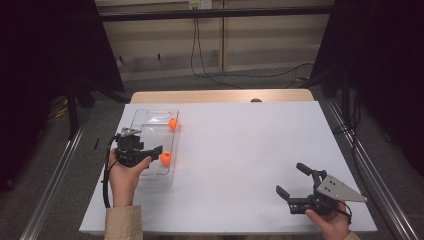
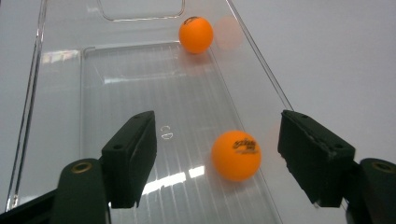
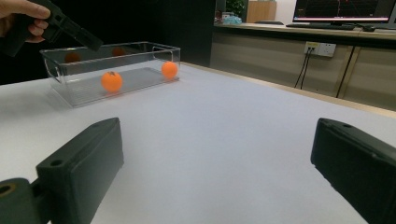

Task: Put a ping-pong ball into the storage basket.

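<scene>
A clear plastic bin (image 1: pixel 150 114) lies at the left of the white table (image 1: pixel 240 150) with two orange balls in it. One ball (image 1: pixel 173 123) rests at the far right corner, the other (image 1: pixel 165 158) against the right wall nearer me. My left gripper (image 1: pixel 145 145) hovers over the bin's near half. In the left gripper view it (image 2: pixel 217 135) is open, and the near ball (image 2: pixel 236 155) lies on the bin floor (image 2: pixel 116 93) between the jaws, touching neither. The far ball (image 2: pixel 196 34) sits beyond. My right gripper (image 1: pixel 290 178) is open over bare table at the front right.
In the right gripper view the bin (image 3: pixel 140 49) and both balls (image 3: pixel 111 81) (image 3: pixel 169 69) stand far off across bare white table beyond the open right gripper (image 3: pixel 215 158). A wooden strip (image 1: pixel 220 96) borders the table's far edge. Metal rails run along both sides.
</scene>
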`<state>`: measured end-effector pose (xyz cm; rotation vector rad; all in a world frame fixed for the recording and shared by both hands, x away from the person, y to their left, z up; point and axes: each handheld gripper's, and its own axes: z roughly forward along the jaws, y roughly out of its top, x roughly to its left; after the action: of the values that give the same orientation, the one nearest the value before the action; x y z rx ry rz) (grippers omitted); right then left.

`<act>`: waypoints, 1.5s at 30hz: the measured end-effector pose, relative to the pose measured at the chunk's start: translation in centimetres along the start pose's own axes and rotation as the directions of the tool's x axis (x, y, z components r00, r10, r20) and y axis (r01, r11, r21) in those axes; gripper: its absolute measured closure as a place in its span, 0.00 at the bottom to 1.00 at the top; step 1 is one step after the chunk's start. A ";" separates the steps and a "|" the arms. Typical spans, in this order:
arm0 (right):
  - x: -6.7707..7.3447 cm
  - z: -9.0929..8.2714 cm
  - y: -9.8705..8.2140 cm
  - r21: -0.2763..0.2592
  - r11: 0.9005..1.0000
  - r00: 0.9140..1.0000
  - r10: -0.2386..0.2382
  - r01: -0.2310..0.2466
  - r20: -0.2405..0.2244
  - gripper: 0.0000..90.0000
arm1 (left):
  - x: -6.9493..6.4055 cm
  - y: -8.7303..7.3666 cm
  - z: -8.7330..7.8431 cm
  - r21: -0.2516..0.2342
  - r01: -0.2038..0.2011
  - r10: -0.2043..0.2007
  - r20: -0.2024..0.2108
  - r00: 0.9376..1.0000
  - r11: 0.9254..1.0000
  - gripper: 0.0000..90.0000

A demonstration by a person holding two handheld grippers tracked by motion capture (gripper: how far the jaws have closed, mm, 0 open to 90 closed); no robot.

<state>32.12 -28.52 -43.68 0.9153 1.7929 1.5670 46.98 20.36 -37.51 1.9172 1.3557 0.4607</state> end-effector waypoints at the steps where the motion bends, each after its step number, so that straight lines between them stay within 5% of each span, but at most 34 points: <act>1: 0.0 0.0 0.0 -0.001 1.000 1.000 0.002 -0.002 0.002 0.02 | 0.0 0.0 -0.1 0.003 -0.001 0.001 -0.001 1.000 1.000 0.30; 23: -0.1 0.2 0.1 -0.003 1.000 1.000 0.000 0.000 0.000 0.02 | -0.3 -0.2 -0.7 -0.051 0.001 -0.002 -0.007 1.000 0.999 0.05; 45: -0.2 0.3 0.2 -0.002 1.000 1.000 -0.007 0.007 -0.010 0.02 | -0.8 -0.7 -1.7 -0.154 -0.015 0.024 0.058 0.998 0.988 0.04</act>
<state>32.46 -28.49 -43.55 0.9010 1.7988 1.5717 45.13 20.36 -36.81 1.8056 1.2284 0.4993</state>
